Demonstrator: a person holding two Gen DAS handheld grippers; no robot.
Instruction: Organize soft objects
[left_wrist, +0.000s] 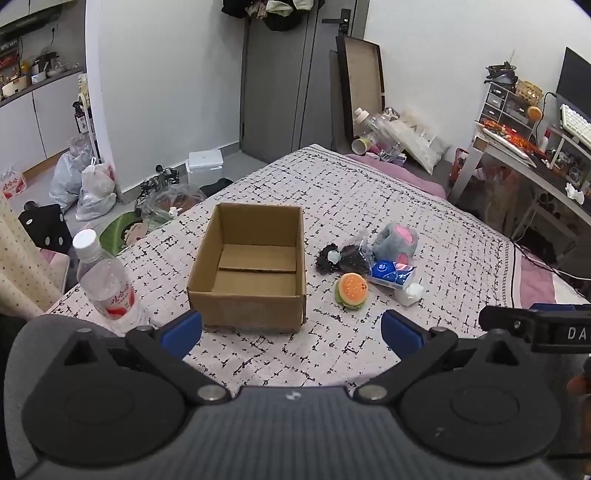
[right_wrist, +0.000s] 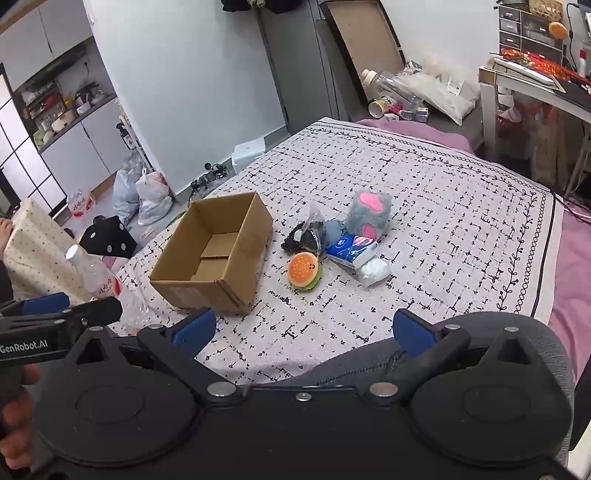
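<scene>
**Both grippers idle, box empty, soft things still on the bed**

Left to right. Water bottle (left_wrist: 105, 280) stands near the bed's left edge, just beside the cardboard box (left_wrist: 251, 264). Risk: the left gripper (left_wrist: 291, 328) swings toward the pile and clips the bottle; it looks light and tall, so it likely tips or rolls off the bed. Left jaws released, spread wide, holding nothing, hovering low over the bedspread (left_wrist: 369, 192) in front of the box.

Box: open top, flaps folded flat on the floor, nothing inside. It looks light, so a push on the rim while dropping something in could slide it toward the bottle.

Right of the box, a tight cluster: burger plush (right_wrist: 304, 271) nearest, black bagged item (right_wrist: 304, 234) behind it, blue tissue pack (right_wrist: 352, 251) touching the grey paw plush (right_wrist: 369, 214), which is farthest back. Risks: things touch, so a grab on one may drag a neighbour; the bag's crinkly plastic may slip; loose tissue at the pack's end may pull out.

Right gripper (right_wrist: 303, 330): jaws released, wide apart, empty, well short of the cluster. Nothing sorted yet.
</scene>
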